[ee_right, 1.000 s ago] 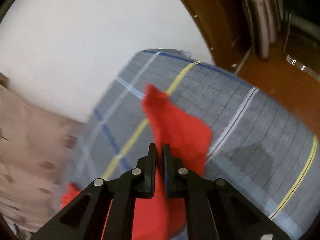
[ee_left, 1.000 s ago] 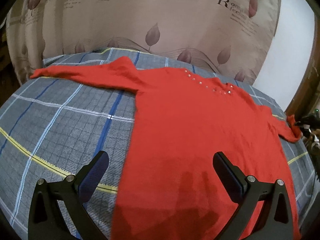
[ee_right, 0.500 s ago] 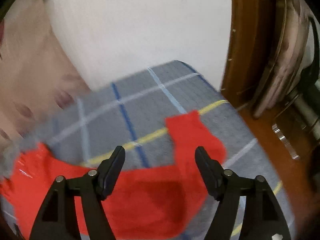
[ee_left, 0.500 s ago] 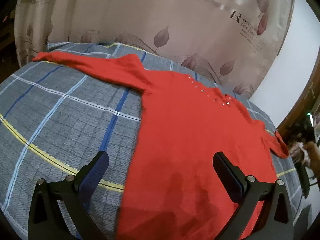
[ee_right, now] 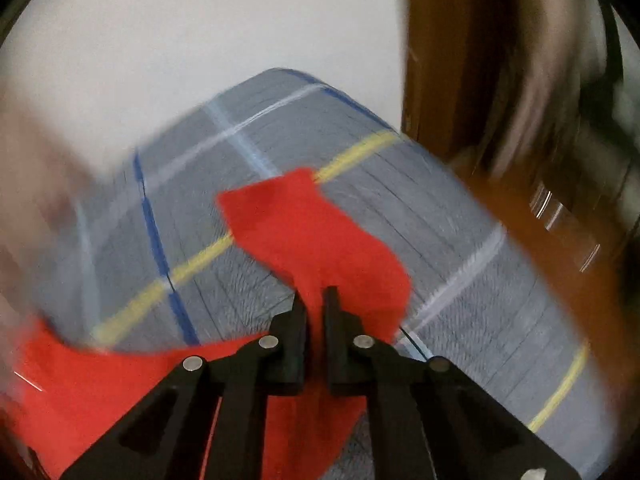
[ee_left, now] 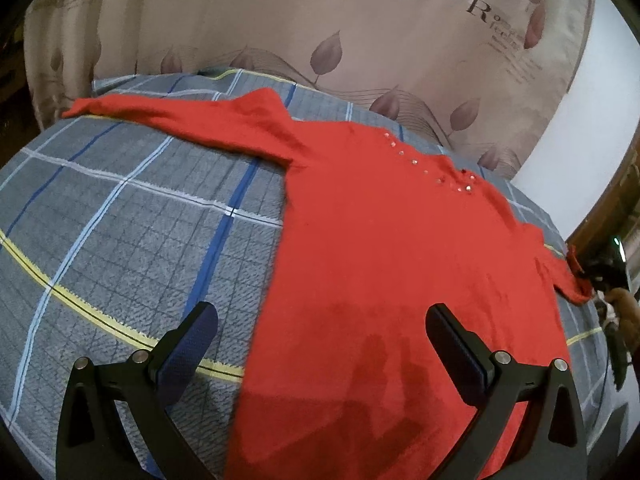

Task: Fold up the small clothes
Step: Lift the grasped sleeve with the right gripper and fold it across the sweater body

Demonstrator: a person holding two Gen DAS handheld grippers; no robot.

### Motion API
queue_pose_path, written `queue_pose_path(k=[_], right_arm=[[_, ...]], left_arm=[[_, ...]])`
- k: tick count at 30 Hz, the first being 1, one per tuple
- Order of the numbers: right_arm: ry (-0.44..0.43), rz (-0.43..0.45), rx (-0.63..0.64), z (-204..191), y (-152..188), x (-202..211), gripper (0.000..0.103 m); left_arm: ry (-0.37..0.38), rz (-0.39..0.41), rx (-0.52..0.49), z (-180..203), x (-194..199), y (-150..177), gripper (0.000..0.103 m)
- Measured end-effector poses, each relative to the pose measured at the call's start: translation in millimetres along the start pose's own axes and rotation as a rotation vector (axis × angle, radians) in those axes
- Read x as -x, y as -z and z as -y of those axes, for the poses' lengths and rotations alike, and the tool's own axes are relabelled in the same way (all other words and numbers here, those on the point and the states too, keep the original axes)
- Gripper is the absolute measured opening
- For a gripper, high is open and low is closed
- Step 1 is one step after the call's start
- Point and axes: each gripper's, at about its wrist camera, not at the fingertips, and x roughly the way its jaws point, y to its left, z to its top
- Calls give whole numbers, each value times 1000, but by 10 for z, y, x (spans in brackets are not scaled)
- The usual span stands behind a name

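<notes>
Red sweater (ee_left: 380,264) is lying spread flat, front up, on a bed covered by a grey plaid bedspread (ee_left: 120,240), its one sleeve (ee_left: 180,120) reaching toward the far corner. The left hand-held gripper (ee_left: 320,344) is hovering over the hem with its jaws wide apart, gripping nothing. The right hand-held gripper (ee_right: 316,320) is pinching the other sleeve (ee_right: 312,240), jaws nearly closed on the cloth, with the cuff end standing off the bedspread. Judged from this, the first fold is in hand: this sleeve is being taken up to be laid across the body. The next move calls for carrying it inward without dragging the body askew. A leaf-patterned curtain (ee_left: 320,32) is hanging behind the bed, and a wooden door frame (ee_right: 440,60) is standing near the bed's corner beside the right hand-held gripper; neither is blocking the fold. The right view is blurred.
</notes>
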Motion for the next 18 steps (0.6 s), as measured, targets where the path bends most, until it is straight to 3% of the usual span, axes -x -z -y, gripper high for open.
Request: queue_pose_path(k=[3, 5, 10, 13, 16, 18], right_arm=[[-138, 4, -145, 207, -39, 146, 5], [-281, 24, -200, 169, 11, 278, 5], [-535, 18, -239, -375, 130, 464, 6], [-582, 30, -166, -811, 174, 582, 6], [-650, -19, -153, -1089, 281, 665, 6], [-594, 13, -48, -1359, 307, 792, 6]], left_arm=[[4, 12, 9, -19, 23, 11, 103], [8, 23, 8, -17, 47, 17, 103], [25, 36, 21, -39, 75, 17, 103], [38, 42, 41, -78, 88, 15, 103], [57, 49, 70, -137, 106, 19, 103], [71, 42, 92, -177, 91, 14, 103]])
